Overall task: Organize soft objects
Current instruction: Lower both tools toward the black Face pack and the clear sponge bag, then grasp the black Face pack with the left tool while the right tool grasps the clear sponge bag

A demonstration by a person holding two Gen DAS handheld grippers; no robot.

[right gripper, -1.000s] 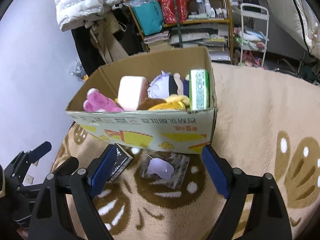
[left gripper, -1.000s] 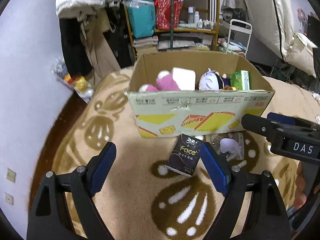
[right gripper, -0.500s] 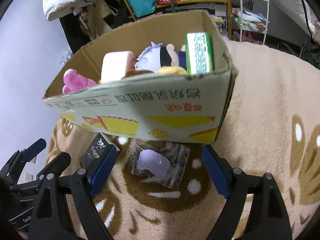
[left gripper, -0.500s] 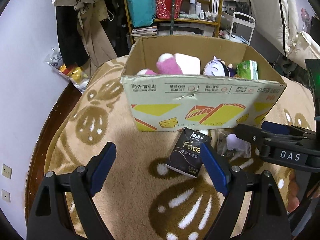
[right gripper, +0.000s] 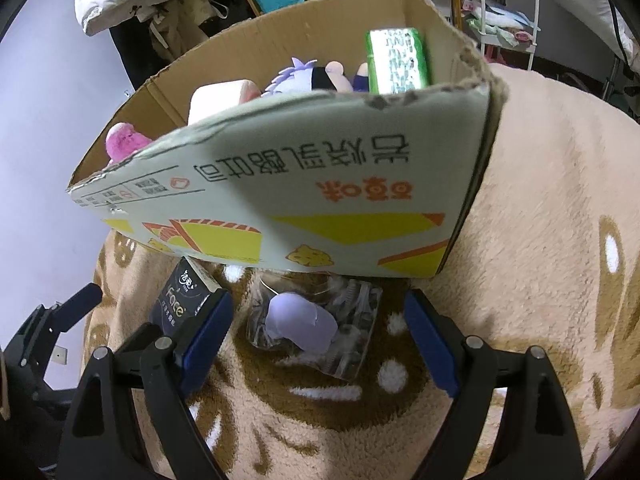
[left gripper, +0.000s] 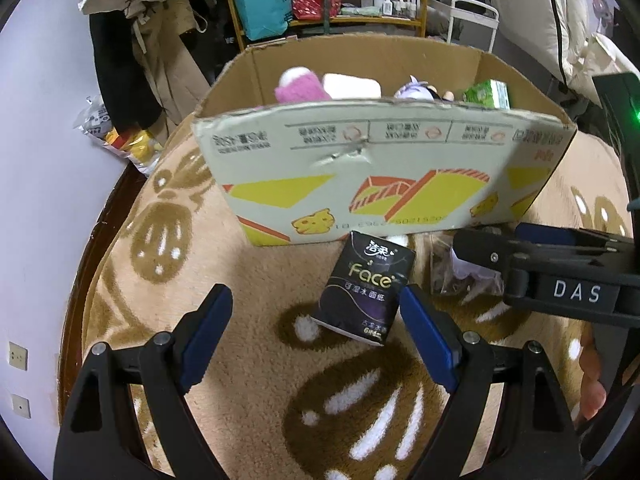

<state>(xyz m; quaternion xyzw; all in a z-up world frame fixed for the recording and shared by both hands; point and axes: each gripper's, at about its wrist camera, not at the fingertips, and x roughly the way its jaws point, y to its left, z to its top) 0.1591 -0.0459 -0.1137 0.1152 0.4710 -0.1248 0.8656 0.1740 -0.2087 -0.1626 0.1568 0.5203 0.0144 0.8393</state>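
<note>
Both grippers are sinking toward the blanket [left gripper: 248,320]. The left gripper [left gripper: 316,320] is closing in on the black tissue pack [left gripper: 362,288], the right gripper [right gripper: 316,320] on the clear-wrapped purple toy [right gripper: 304,320], while the cardboard box [right gripper: 320,184] is looming larger, hiding more of its contents.

Left tongs [left gripper: 316,332] agape, pitched down; right tongs [right gripper: 316,336] likewise.

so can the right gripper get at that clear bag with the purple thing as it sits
Probably yes: the right gripper is open, and the clear bag lies uncovered on the blanket between its fingers, though the cardboard box stands close behind.
</note>
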